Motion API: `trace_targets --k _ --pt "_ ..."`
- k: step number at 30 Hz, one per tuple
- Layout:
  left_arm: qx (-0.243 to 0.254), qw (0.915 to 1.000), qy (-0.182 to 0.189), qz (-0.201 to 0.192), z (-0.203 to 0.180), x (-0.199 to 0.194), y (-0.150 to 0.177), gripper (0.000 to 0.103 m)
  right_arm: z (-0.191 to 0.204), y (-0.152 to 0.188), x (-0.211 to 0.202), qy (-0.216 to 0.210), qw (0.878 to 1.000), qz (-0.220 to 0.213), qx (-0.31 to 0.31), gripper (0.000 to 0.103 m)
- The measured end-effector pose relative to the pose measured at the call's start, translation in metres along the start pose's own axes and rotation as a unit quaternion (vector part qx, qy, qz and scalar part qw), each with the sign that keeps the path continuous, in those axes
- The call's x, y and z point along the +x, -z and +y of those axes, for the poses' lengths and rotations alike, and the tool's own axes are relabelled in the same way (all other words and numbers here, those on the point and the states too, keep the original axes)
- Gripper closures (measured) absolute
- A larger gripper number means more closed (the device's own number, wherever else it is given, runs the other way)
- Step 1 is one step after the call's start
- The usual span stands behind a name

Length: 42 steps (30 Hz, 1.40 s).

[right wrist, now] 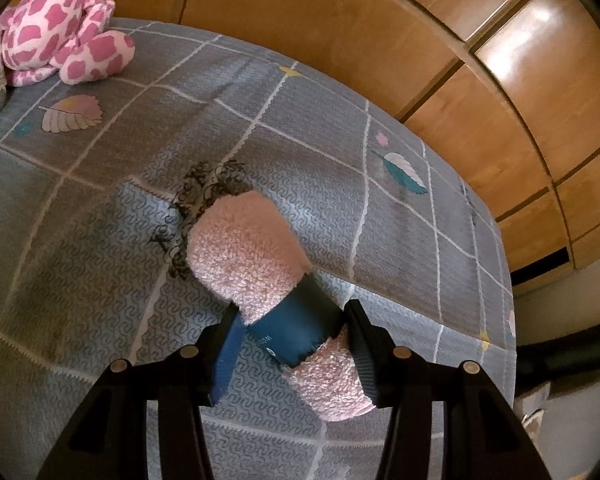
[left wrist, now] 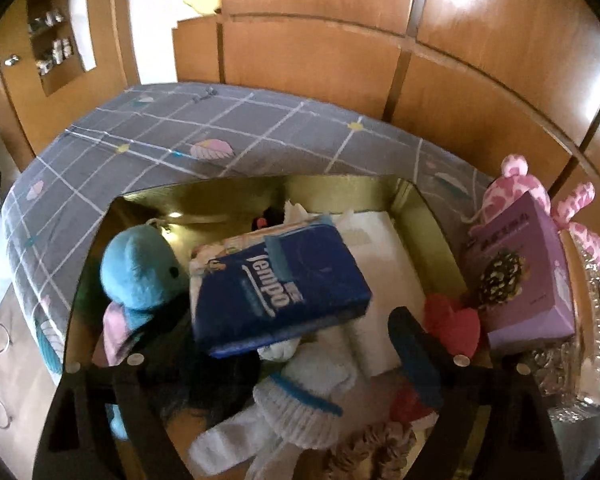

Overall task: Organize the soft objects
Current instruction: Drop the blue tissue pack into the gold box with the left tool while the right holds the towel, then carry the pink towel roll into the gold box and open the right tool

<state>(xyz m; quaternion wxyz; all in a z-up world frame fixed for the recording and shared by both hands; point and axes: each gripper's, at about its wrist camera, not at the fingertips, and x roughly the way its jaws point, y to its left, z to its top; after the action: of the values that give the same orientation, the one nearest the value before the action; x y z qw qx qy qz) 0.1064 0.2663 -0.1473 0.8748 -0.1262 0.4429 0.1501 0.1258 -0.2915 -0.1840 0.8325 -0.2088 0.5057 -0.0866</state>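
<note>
A gold-walled box (left wrist: 428, 216) stands on the bed and holds several soft things. Among them are a blue plush (left wrist: 140, 268), a blue Tempo tissue pack (left wrist: 280, 284), white socks (left wrist: 300, 396) and a red heart plush (left wrist: 452, 324). My left gripper (left wrist: 288, 348) hangs over the box, open wide; the tissue pack lies just beyond its fingers and neither pad presses on it. Above the grey checked bedspread (right wrist: 80, 220), my right gripper (right wrist: 296, 336) is shut on a pink fluffy roll (right wrist: 244, 252) with a blue band around it.
A purple carton (left wrist: 524, 284) leans at the box's right side, with a pink spotted plush (left wrist: 516, 188) behind it and a clear plastic container (left wrist: 592, 340) beside it. A black lace scrunchie (right wrist: 204, 196) lies on the bedspread. Wooden cupboard doors (left wrist: 480, 60) stand behind the bed.
</note>
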Motion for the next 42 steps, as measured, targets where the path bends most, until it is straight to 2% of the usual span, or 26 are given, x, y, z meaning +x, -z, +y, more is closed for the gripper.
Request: trace_targets --k 4,9,15,21,29,34,38,42 --pt "-0.008 0.9995 -0.007 -0.03 -0.002 -0.021 0.007 0.001 0.003 0.0 -0.001 0.013 1.0 0.003 0.004 0.053" --pt "0.003 0.9967 -0.034 -0.073 -0.008 -0.054 0.017 0.0 0.005 0.0 -0.002 0.022 1.0 0.005 0.008 0.053" --pt "0.006 0.9942 -0.03 -0.103 -0.011 -0.087 0.033 0.0 0.001 -0.002 -0.004 0.015 0.999 0.016 0.035 0.055" --pt "0.001 0.9949 -0.011 -0.1 -0.014 -0.101 0.047 0.0 -0.017 -0.004 -0.004 -0.016 0.994 0.03 0.105 0.055" --pt "0.008 0.9947 -0.001 -0.102 -0.021 -0.111 0.058 0.0 -0.045 -0.008 -0.006 -0.071 0.971 0.041 0.224 0.056" --pt "0.01 0.9949 -0.001 -0.1 -0.02 -0.112 0.063 0.0 -0.045 -0.019 -0.011 -0.092 0.962 0.034 0.255 0.056" --pt "0.011 0.9947 0.001 -0.102 -0.019 -0.115 0.065 0.0 -0.04 -0.037 -0.019 -0.129 0.951 0.025 0.279 0.056" --pt "0.011 0.9948 0.005 -0.101 -0.016 -0.117 0.066 0.0 -0.027 -0.065 -0.033 -0.149 0.95 0.007 0.275 0.056"
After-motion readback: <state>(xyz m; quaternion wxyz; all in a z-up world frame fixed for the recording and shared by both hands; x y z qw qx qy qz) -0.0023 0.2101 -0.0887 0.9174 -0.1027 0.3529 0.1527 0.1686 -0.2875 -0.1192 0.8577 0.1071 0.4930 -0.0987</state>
